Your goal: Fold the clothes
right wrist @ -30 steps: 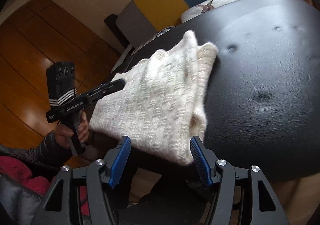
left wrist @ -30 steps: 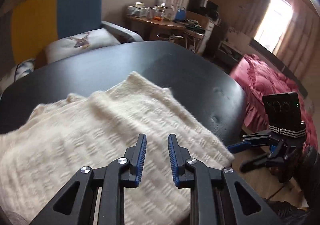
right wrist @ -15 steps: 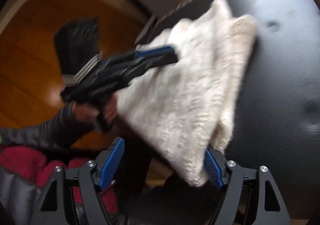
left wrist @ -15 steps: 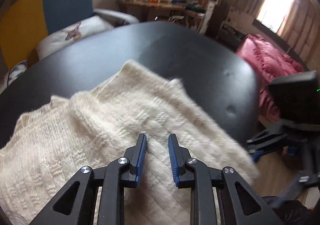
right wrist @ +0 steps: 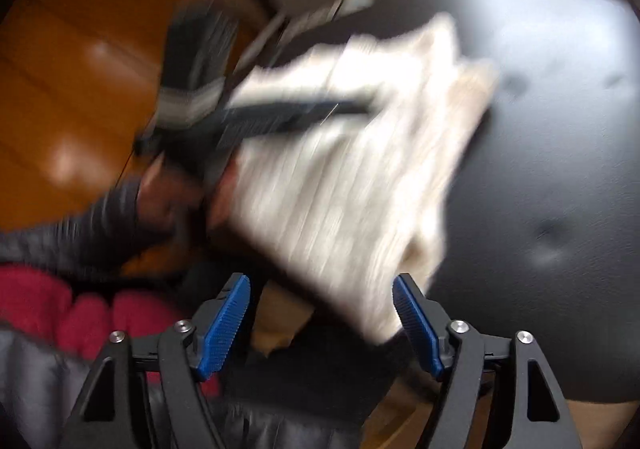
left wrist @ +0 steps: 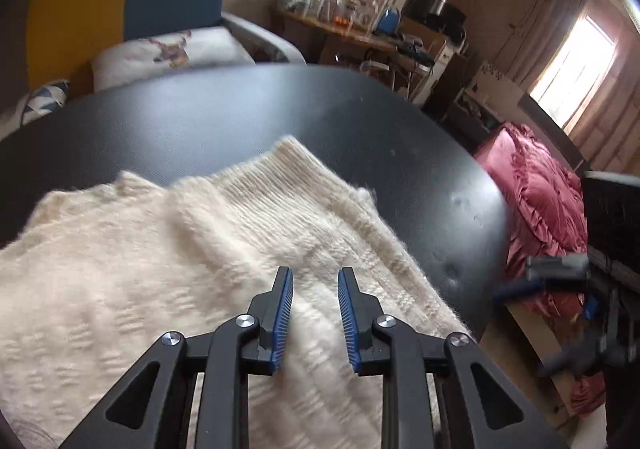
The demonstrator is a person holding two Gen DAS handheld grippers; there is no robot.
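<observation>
Sweater lies on table, before armchair.

The right gripper is opening at six o'clock, with nothing pinched, just below the blurry white sweater on the black table.

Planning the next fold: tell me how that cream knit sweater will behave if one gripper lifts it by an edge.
The cream knit sweater looks soft and thick, so it would probably sag and unfold. Its fuzzy ribbed surface likely grips the pads rather than slipping. One corner already overhangs the black table, so a tug might drag it off.
</observation>
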